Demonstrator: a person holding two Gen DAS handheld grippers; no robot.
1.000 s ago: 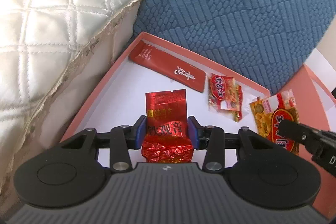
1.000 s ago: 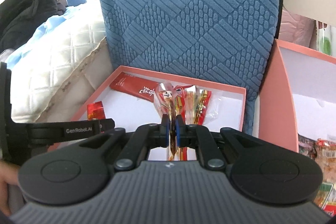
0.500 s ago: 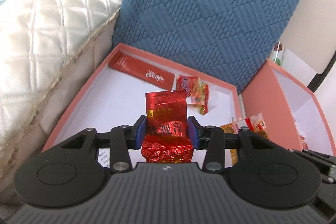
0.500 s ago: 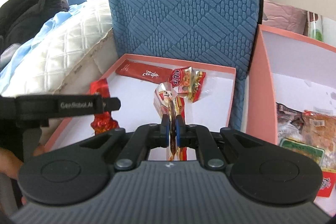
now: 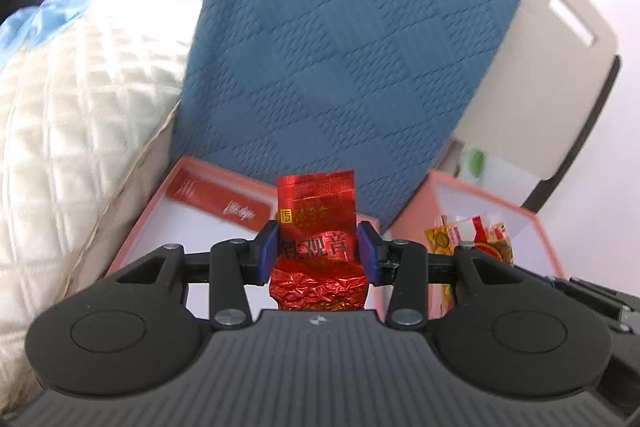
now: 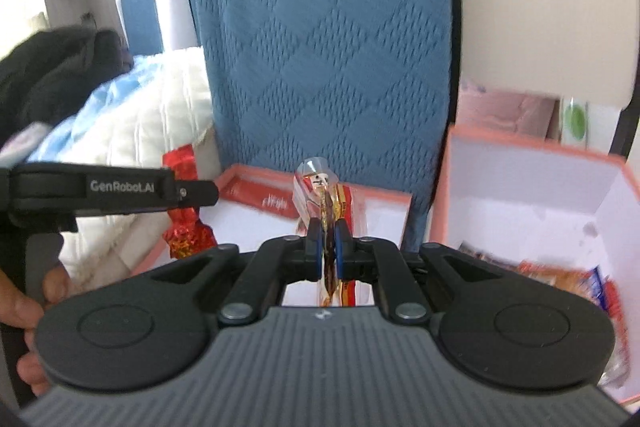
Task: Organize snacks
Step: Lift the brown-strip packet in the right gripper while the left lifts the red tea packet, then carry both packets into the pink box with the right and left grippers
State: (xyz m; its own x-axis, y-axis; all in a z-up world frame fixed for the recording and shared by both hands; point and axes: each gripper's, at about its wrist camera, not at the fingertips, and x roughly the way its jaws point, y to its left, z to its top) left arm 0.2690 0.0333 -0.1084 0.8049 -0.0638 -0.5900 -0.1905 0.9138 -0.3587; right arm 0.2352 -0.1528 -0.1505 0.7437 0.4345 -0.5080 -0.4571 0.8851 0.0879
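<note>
The left gripper (image 5: pixel 318 247) pinched a red packet (image 5: pixel 318 243) and the right gripper (image 6: pixel 327 242) a clear packet (image 6: pixel 322 195) — both clear above the tray (image 6: pixel 384 193), seemingly bound for the box (image 6: pixel 536 187).

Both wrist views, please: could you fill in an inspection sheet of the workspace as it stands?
Surface: shallow pink tray, white inside.
Job's things: red foil packet and clear snack packet held; red flat sachet in the tray; snacks in the pink box.
Clutter: nothing seen.
Grippers: left gripper shut on the foil packet; right gripper shut on the clear packet.
Cables: nothing seen.
Surroundings: blue cushion, white quilt.
</note>
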